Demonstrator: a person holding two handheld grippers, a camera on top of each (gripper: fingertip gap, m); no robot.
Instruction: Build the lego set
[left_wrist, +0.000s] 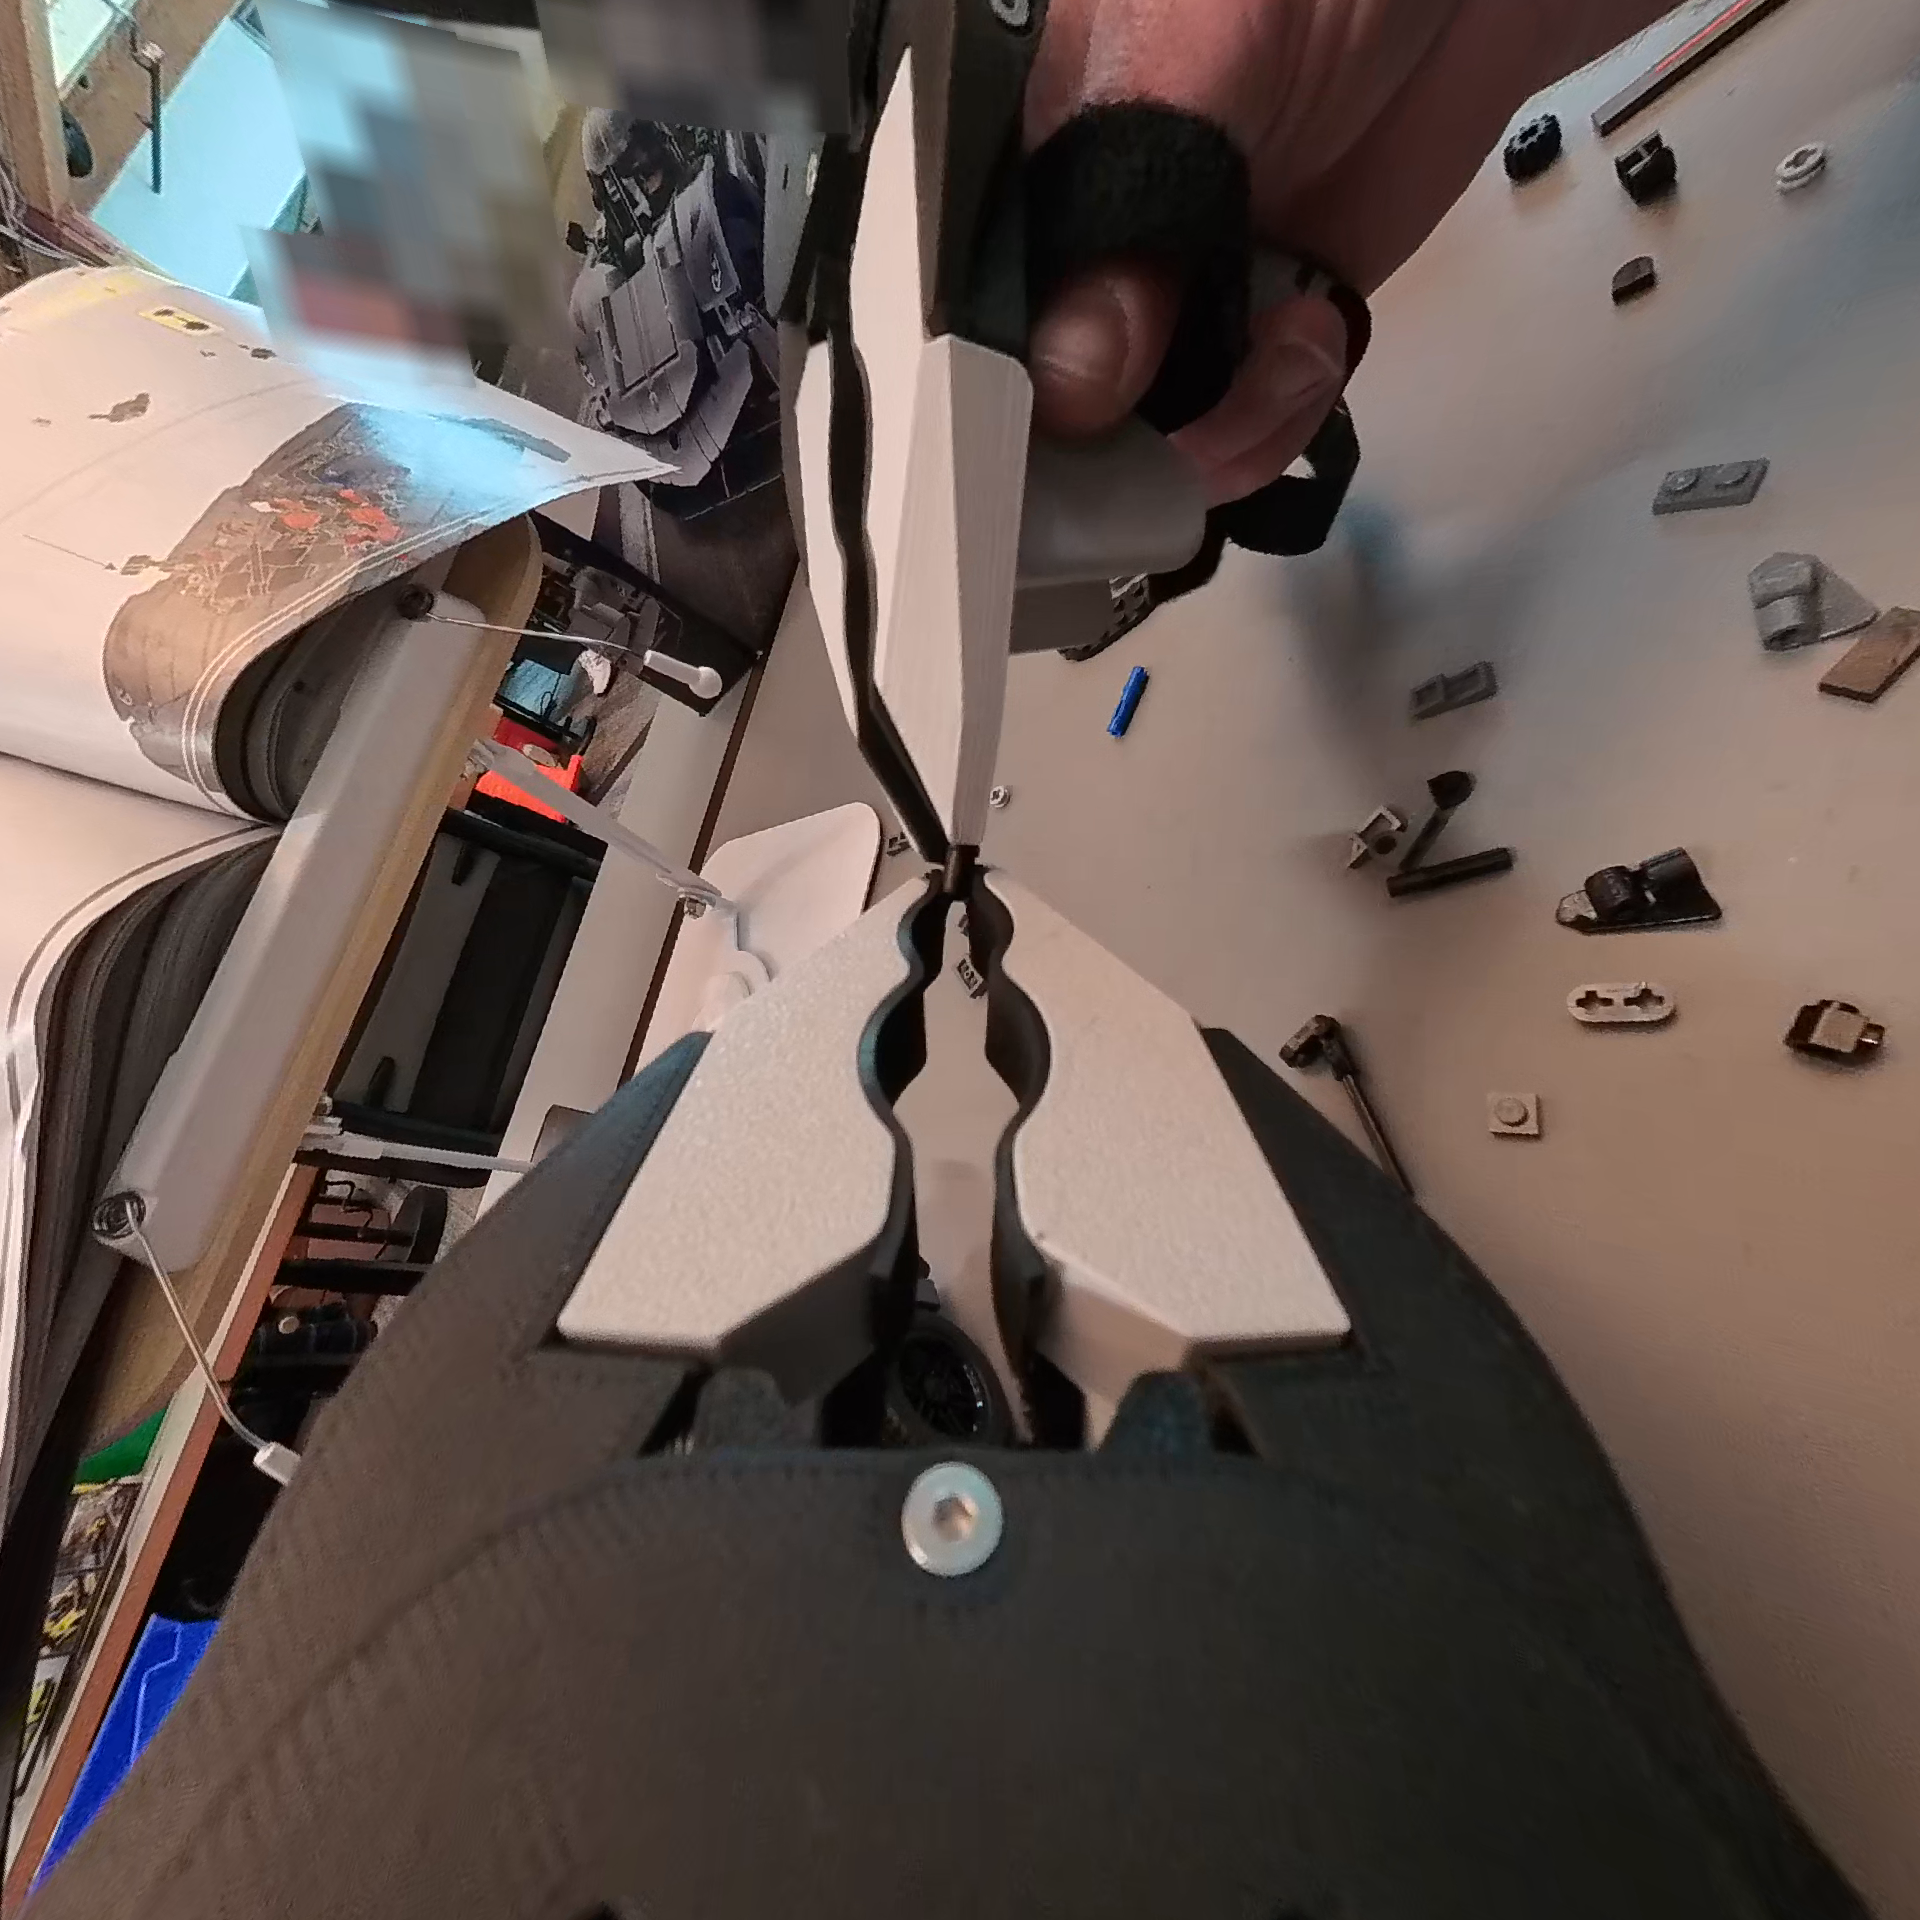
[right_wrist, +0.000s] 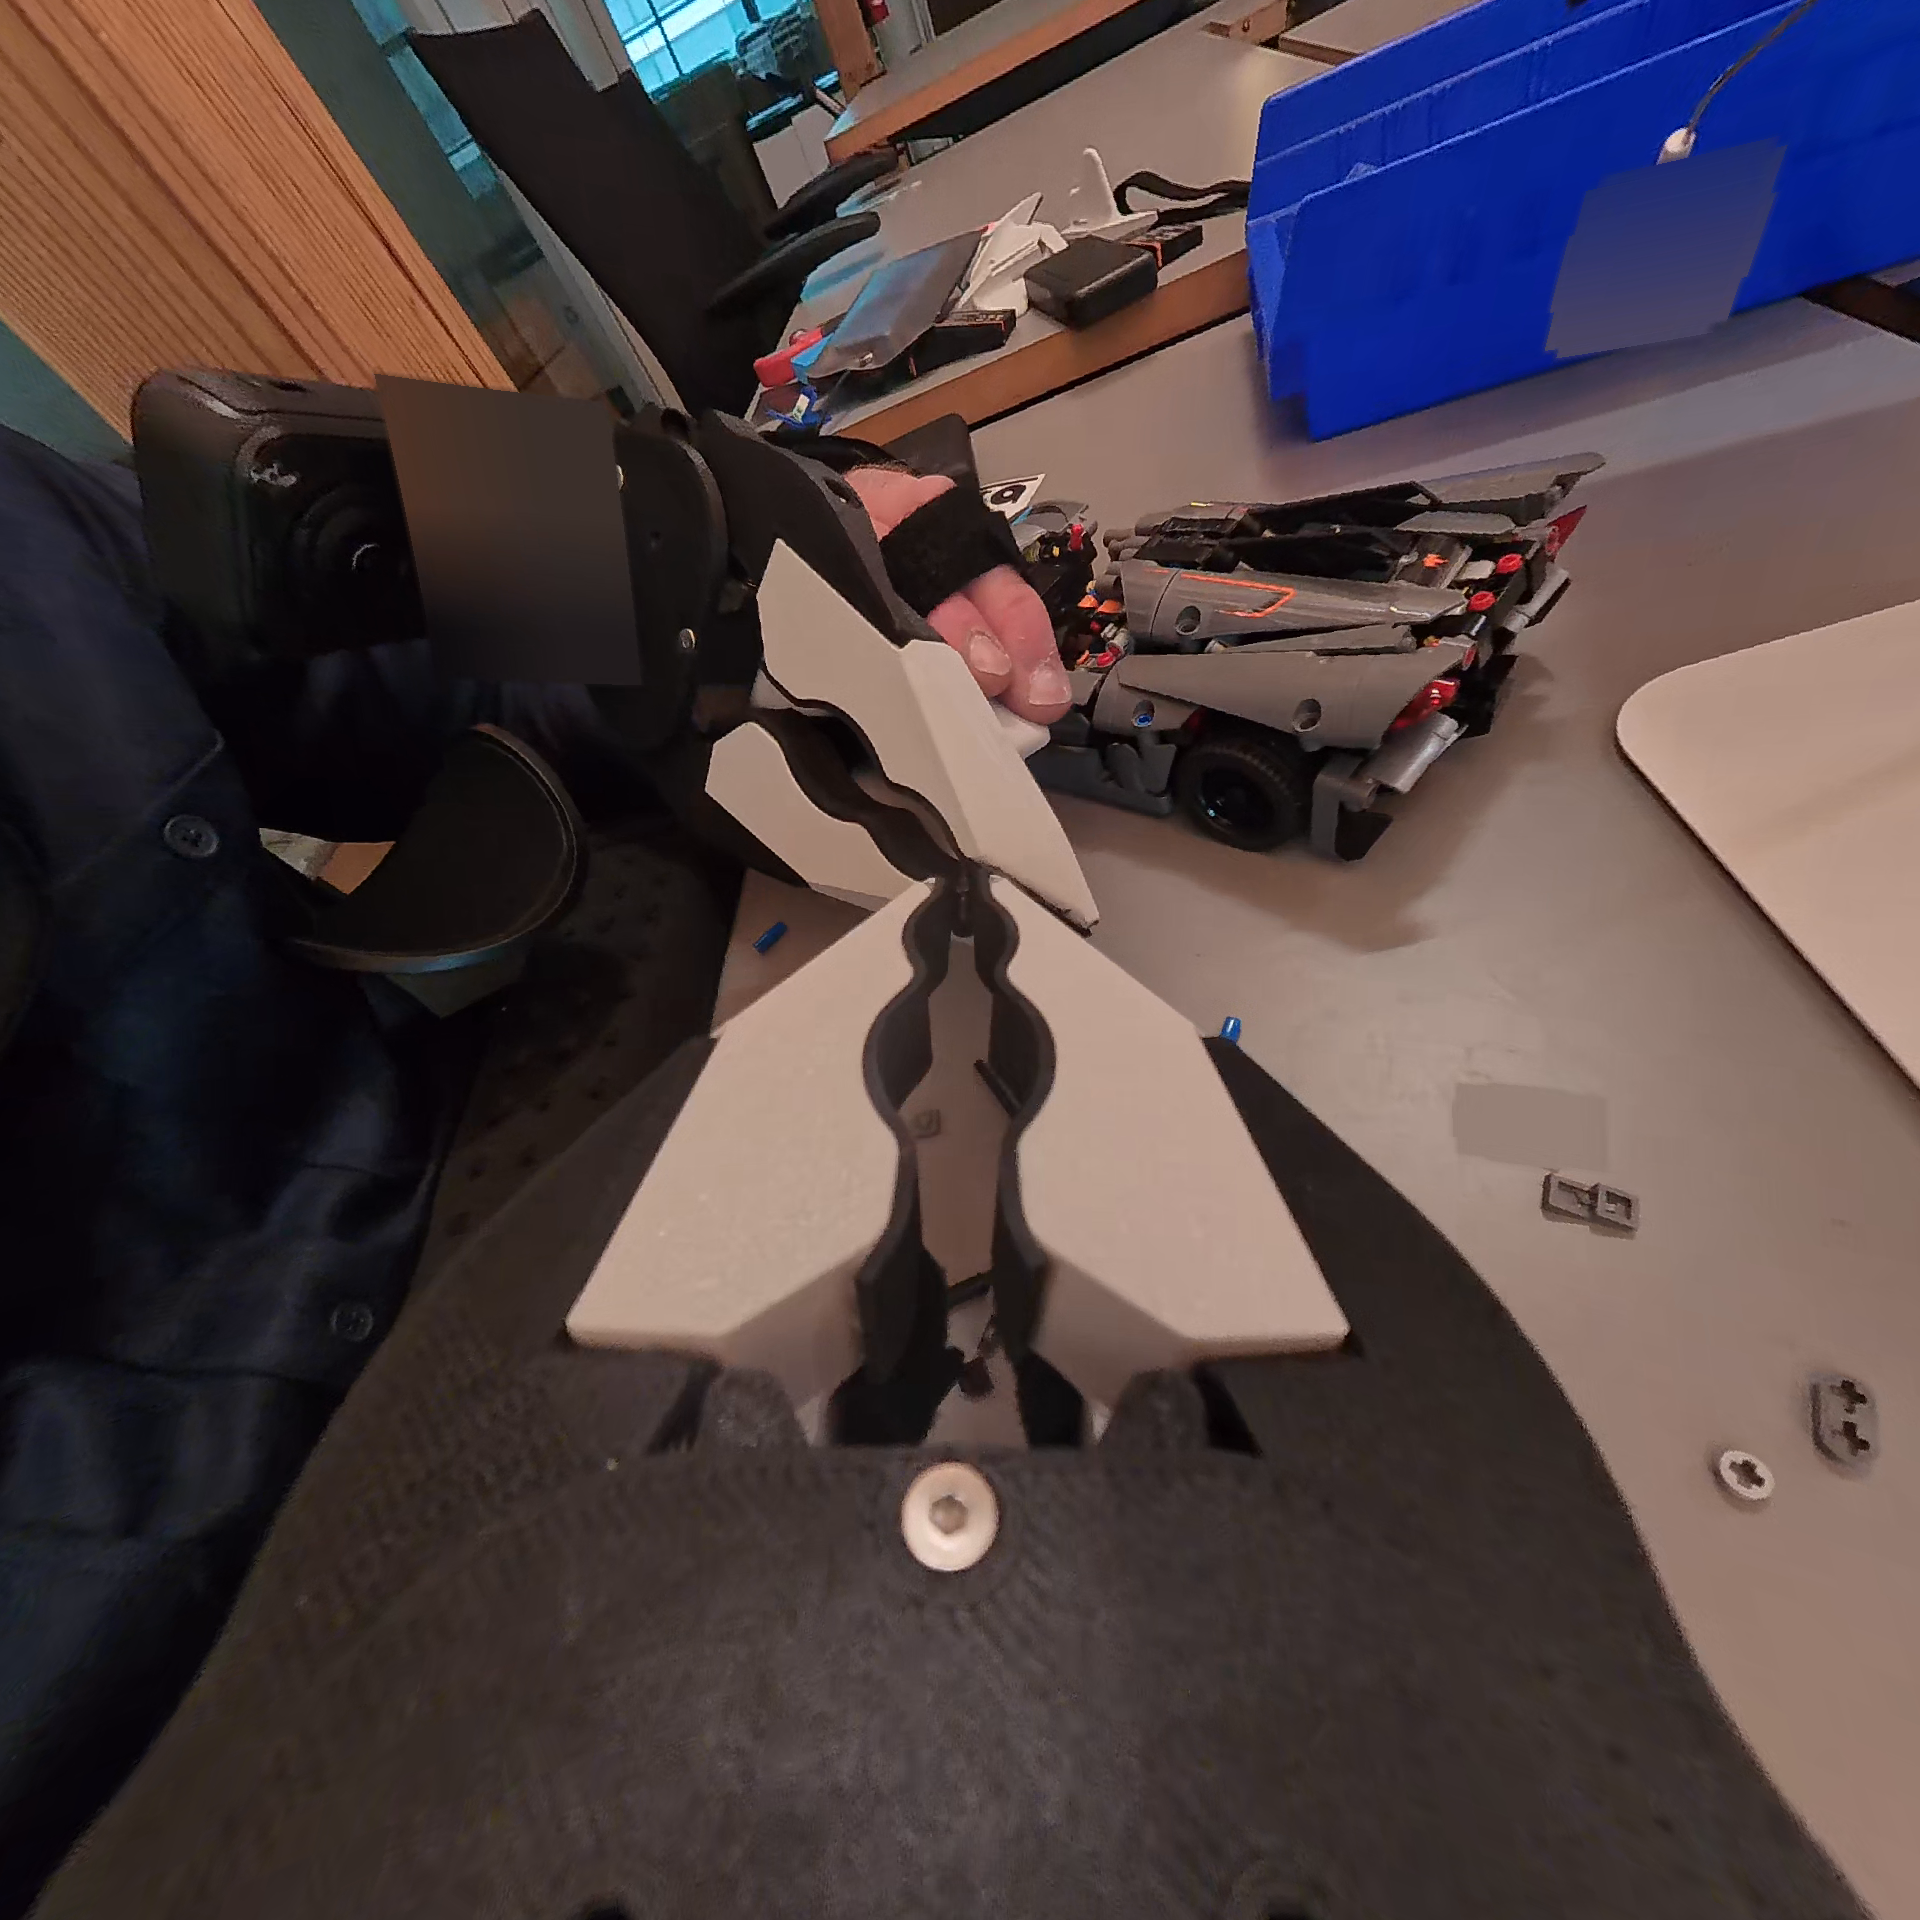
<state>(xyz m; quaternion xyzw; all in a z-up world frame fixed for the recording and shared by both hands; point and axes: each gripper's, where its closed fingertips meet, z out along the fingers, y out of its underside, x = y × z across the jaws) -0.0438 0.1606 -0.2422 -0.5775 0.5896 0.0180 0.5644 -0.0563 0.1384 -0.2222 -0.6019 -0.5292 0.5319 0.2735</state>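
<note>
A small black pin (left_wrist: 959, 865) is pinched between the tips of both grippers above the grey table (left_wrist: 1195, 935). In the left wrist view my left gripper (left_wrist: 954, 891) is shut on the pin's near end. My right gripper (left_wrist: 961, 844) comes down from above and is shut on its far end. In the right wrist view the right gripper (right_wrist: 961, 899) holds the same pin (right_wrist: 964, 906), with the left gripper (right_wrist: 975, 868) meeting it tip to tip from the upper left. The grey lego car (right_wrist: 1299, 665) stands on the table behind them.
Several loose dark and grey lego pieces (left_wrist: 1642, 894) lie to the right, along with a blue pin (left_wrist: 1127, 701). An open instruction booklet (left_wrist: 156, 499) stands at the left. A blue bin (right_wrist: 1507, 229) is at the back, a white board (right_wrist: 1818, 790) at the right. The grippers are tip to tip, or close to it.
</note>
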